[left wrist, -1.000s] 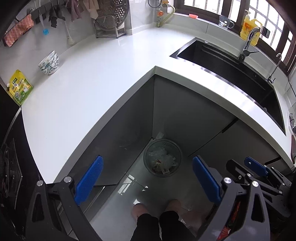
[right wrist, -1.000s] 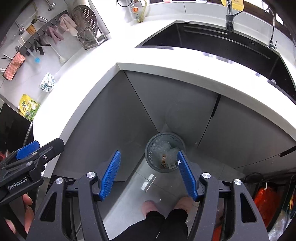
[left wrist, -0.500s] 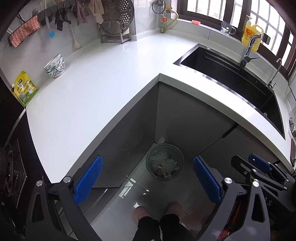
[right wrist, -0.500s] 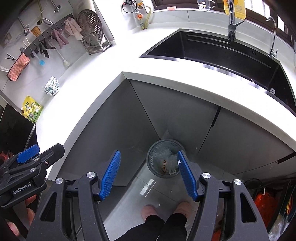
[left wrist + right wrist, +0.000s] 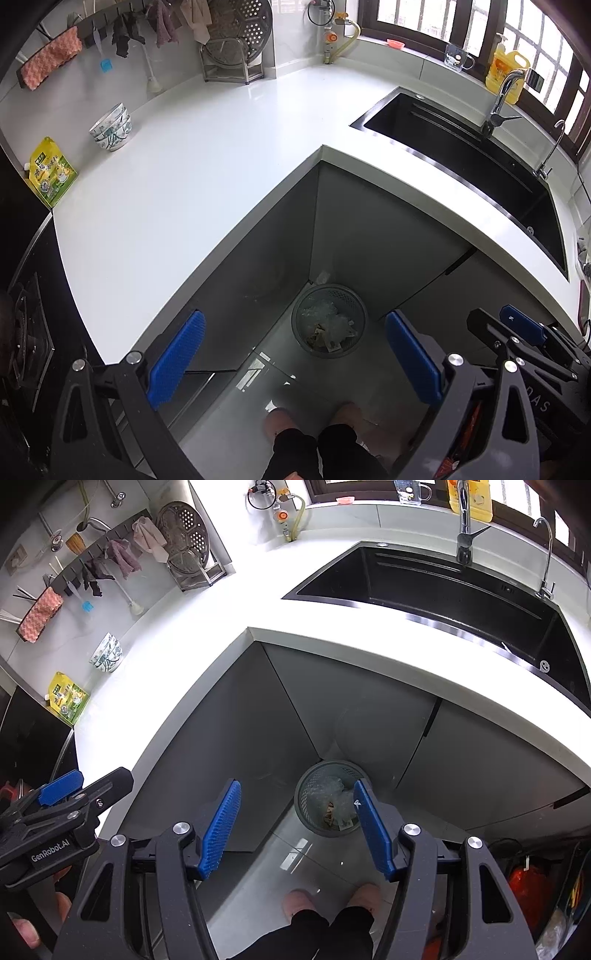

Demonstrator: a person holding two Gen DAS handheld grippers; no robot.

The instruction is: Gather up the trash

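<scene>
Both claws, left claw (image 5: 291, 358) and right claw (image 5: 297, 827), gape empty above the floor-corner bin (image 5: 329, 319), whose crumpled wrappers (image 5: 328, 330) look light, soft; pinch 1 raised fold.

A glossy white stone-like countertop (image 5: 192, 177) is seen ahead of the claws, a matt black sink (image 5: 461, 155) with brushed metal rim alongside. Below, a grey perforated plastic bin (image 5: 328, 321) is lined with crinkled clear film; floor tiles (image 5: 295, 853) gleam. Ribbed blue pads (image 5: 221, 827) look rubbery.
</scene>
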